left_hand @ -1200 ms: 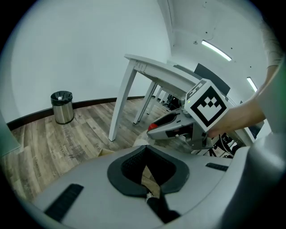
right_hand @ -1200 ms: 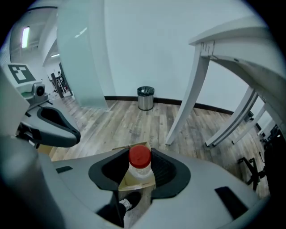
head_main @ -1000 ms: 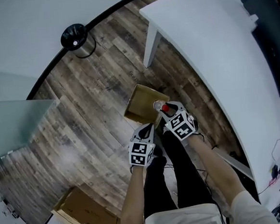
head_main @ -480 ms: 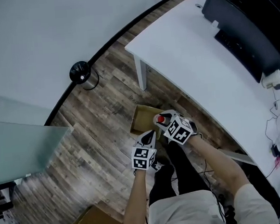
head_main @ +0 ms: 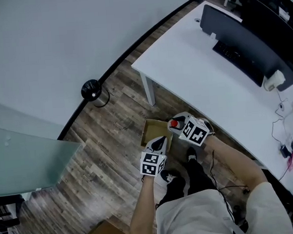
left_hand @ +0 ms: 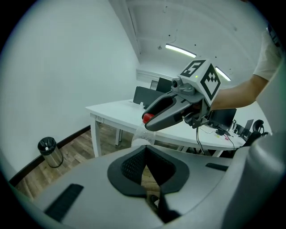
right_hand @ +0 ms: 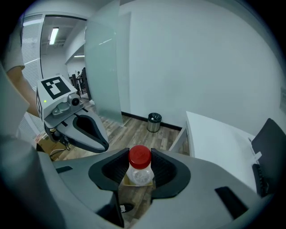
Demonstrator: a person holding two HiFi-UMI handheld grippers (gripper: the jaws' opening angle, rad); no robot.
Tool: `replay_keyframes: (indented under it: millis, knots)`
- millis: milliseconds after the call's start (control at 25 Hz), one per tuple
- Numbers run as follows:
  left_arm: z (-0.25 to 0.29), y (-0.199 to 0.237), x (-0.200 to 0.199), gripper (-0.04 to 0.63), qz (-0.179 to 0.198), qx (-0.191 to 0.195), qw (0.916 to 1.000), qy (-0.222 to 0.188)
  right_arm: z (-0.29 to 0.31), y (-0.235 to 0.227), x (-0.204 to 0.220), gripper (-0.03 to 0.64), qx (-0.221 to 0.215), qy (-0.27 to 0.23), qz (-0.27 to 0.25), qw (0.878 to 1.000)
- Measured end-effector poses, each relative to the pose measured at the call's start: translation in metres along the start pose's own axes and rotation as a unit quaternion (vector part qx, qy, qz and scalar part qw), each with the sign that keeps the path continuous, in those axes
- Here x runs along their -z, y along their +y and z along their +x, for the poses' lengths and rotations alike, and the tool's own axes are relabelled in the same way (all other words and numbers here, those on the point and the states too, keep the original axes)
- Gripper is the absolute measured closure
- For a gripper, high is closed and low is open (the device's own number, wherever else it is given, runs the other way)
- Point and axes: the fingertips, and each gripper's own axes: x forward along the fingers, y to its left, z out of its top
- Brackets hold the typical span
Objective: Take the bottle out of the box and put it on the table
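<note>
Up over the cardboard box [head_main: 150, 131] on the wood floor [head_main: 113, 142], right by the edge of the white table [head_main: 193, 70], the right gripper [right_hand: 140, 155] is pinching a clear red-capped bottle [right_hand: 140, 175] near its top (can't make out any label text), and the left gripper [left_hand: 144, 149] hangs next to it, jaws pressed together on nothing.

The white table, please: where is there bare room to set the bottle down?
Bare: the left end of the table, between its corner and the dark monitor, plus the strip along the near edge. Crowded: the right end, strewn with cables.
</note>
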Motion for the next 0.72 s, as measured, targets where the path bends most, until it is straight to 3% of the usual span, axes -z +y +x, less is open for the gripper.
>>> replay_keyframes:
  millis: [480, 720]
  knots:
    - [0.027, -0.038, -0.084, 0.581, 0.014, 0.022, 0.9993, -0.026, -0.093, -0.035, -0.022, 0.436, 0.014, -0.005, 0.001, 1.000]
    - [0.048, -0.062, -0.132, 0.581, 0.035, 0.035, 0.9982, -0.033, -0.145, -0.081, -0.032, 0.436, 0.036, -0.031, 0.016, 0.999]
